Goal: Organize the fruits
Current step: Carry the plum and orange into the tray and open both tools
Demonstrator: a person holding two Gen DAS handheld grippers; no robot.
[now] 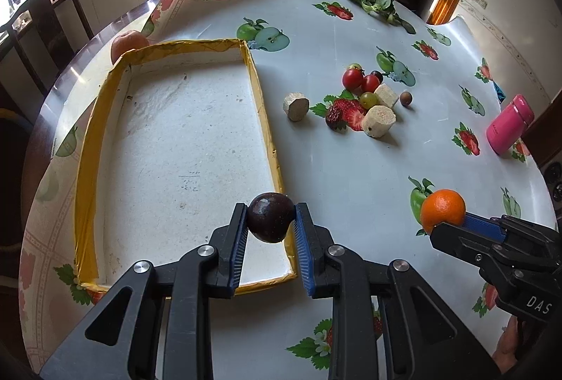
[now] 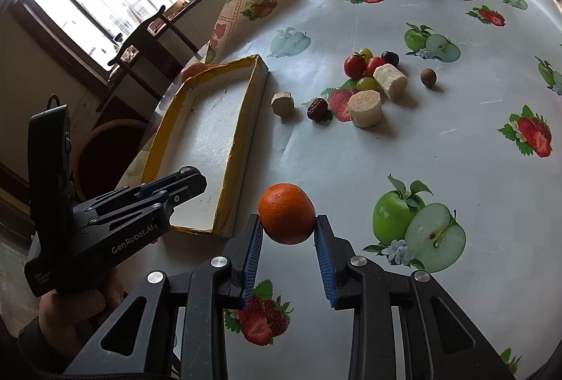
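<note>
The round dark purple plum (image 1: 270, 221) sits clamped in your left gripper (image 1: 269, 225) jaws, above the near right corner of the flat white tray with yellow edges (image 1: 84, 165). Your right gripper (image 2: 287, 229) jaws squeeze the round orange tangerine (image 2: 286, 213) above the table (image 2: 439, 169), beside the tray.

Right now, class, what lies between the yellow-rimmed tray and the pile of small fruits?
A lone beige cut chunk on the tablecloth, shown in both wrist views, between tray and pile.
</note>
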